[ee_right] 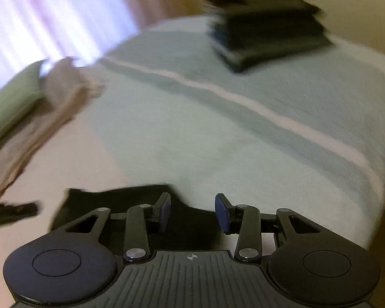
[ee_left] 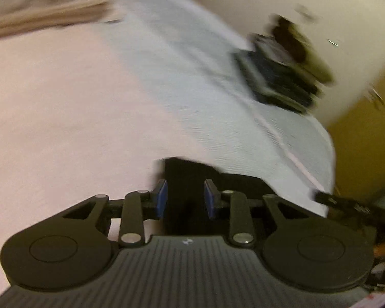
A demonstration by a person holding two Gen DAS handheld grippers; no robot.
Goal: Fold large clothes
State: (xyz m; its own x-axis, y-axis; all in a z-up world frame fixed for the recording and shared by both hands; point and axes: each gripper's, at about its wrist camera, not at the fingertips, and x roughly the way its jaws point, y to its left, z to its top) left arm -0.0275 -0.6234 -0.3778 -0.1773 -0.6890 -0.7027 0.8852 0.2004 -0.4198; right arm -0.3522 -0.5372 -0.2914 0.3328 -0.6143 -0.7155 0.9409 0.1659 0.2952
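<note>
Now both tongs, left tongs (ee_left: 184, 199) and right tongs (ee_right: 192, 213), gape empty above the black garment (ee_right: 120, 200) at the bed (ee_right: 218, 141) edge; careless pinching could undo its fold.

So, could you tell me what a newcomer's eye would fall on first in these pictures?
A stack of dark folded clothes sits at the far end of the pale blue bedspread, which a white stripe crosses. A black garment lies just under the open left gripper and right gripper.

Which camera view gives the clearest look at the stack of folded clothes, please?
The right wrist view: the stack of folded clothes lies top centre, its layers distinguishable despite blur. The left wrist view shows it further off to the right and more smeared.
</note>
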